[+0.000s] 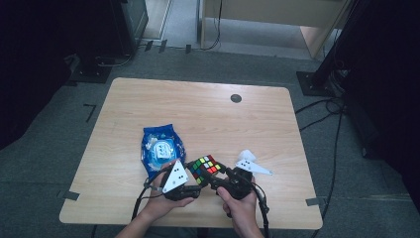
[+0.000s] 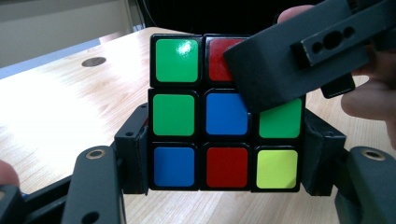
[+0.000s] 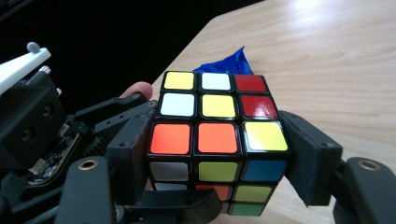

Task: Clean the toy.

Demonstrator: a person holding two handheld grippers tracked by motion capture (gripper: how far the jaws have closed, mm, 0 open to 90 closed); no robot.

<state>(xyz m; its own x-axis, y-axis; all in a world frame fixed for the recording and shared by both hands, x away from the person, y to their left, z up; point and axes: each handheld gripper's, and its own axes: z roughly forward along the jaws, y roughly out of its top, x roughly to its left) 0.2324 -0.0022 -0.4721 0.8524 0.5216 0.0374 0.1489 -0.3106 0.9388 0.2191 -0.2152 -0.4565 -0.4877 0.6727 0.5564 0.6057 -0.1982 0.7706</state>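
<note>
Scrambled puzzle cube (image 1: 205, 168) held just above the near edge of a pale wooden table (image 1: 257, 124), between two hand-held black claws. Left claw (image 1: 190, 181) clamped on the cube's bottom layer, pads pressed flat against opposite sides; from the left claw's camera, cube (image 2: 226, 114) face showing green, red, blue and yellow stickers, with left claw (image 2: 224, 163) gripping low at both sides. Right claw (image 1: 214, 179) set around the same cube from the person's right. From the right claw's camera, cube (image 3: 217, 135) seen corner-on, top face yellow, white, red and orange, with right claw (image 3: 217, 158) straddling it at mid-height: one pad against the left side, the other close beside the right side, contact there hard to judge. One jaw of the right claw crossing the cube's upper right corner in the left claw's camera. Blue plastic packet (image 1: 162, 148) lying on the table just behind the left hand (image 1: 158, 201). Small dark round disc (image 1: 236, 98) set in the table, far side. Right hand (image 1: 242, 208) wrapped around its claw's handle.
</note>
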